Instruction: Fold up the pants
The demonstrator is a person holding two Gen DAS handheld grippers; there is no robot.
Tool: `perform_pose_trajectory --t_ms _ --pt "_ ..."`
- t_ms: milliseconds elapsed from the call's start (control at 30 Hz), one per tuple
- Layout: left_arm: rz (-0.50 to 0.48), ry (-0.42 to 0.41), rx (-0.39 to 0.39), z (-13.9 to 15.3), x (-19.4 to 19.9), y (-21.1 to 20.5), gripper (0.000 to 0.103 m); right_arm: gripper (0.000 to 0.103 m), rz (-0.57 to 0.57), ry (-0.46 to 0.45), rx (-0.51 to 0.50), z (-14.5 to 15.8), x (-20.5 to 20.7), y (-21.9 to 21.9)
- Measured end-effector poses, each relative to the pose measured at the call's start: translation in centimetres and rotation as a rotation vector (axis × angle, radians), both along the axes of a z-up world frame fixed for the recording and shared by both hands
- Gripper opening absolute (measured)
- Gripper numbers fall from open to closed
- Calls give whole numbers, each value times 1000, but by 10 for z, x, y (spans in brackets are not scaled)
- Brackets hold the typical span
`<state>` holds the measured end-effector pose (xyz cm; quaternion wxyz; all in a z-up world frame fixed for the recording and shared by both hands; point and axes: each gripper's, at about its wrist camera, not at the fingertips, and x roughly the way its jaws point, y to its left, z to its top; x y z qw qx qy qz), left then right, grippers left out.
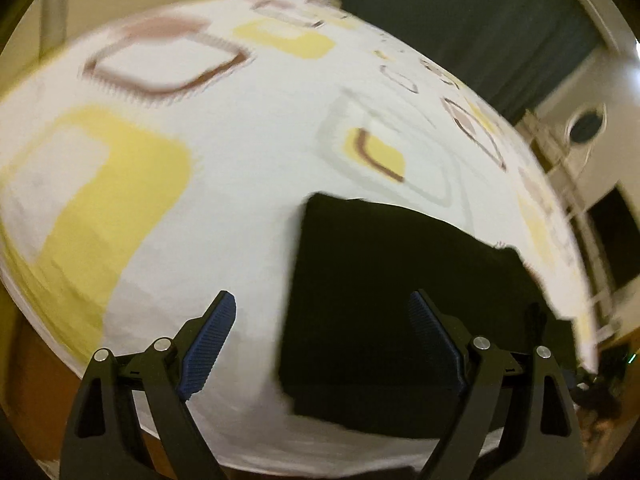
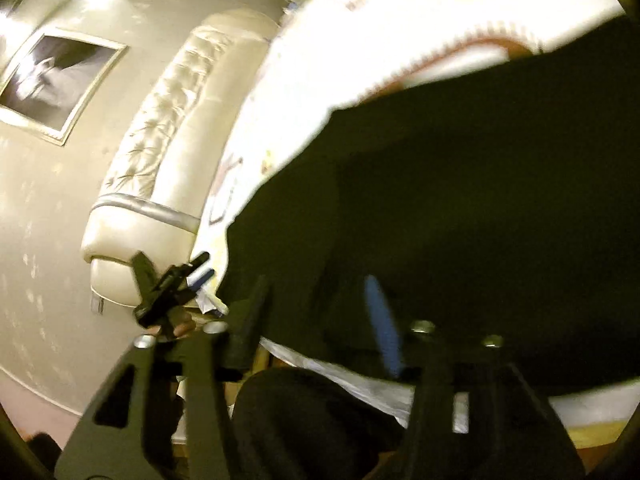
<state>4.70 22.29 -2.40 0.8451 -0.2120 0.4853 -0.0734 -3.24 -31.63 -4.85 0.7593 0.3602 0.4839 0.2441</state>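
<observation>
The black pants (image 1: 380, 300) lie folded into a compact block on the bed, at the lower right of the left wrist view. My left gripper (image 1: 322, 320) is open and empty, just above the bed; its right finger is over the pants' near edge, its left finger over bare sheet. In the right wrist view the pants (image 2: 460, 208) fill the middle and right as a dark mass. My right gripper (image 2: 316, 312) is open, its fingers held over the pants' near edge; the view is blurred. The left gripper also shows at the left of this view (image 2: 168, 284).
The bed sheet (image 1: 240, 152) is white with yellow and brown squares. A cream tufted headboard (image 2: 168, 128) and a framed picture (image 2: 60, 80) show on the wall. A dark curtain (image 1: 480, 20) hangs beyond the bed. A dark rounded shape (image 2: 312, 420) sits below the bed edge.
</observation>
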Motion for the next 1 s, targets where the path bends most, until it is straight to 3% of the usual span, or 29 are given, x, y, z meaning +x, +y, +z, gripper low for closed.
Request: perform_pose_trajectory --t_ms 33,133,333,467,533,567,633,700,867,1000 --pt "-1 29 -66 -8 2 15 86 55 4 -15 3 6 -3 -1" --pt "-28 76 -165 -25 5 30 86 58 10 -43 -4 19 -17 -8" --pt "-152 68 -213 -30 26 6 86 59 -5 -14 -16 16 -31 -7" --pt "-214 62 -167 -35 43 -26 85 59 -10 4 -36 11 -32 -5" --pt "-222 57 -180 -36 47 -36 85 59 -11 -1 -44 11 -32 -5" --pt "-230 58 -189 -36 48 -39 82 59 -12 -5 -47 12 -31 -3" --pt "-247 79 -207 -39 50 -45 49 60 -18 -17 -52 14 -31 -5" --pt "-267 104 -228 -41 51 -50 32 63 -42 -28 -59 15 -32 -9" --pt "-236 94 -208 -26 47 -56 23 67 -132 -30 -71 16 -35 -30" --pt "-216 60 -201 10 44 -66 21 68 -193 -59 -106 24 -38 -47"
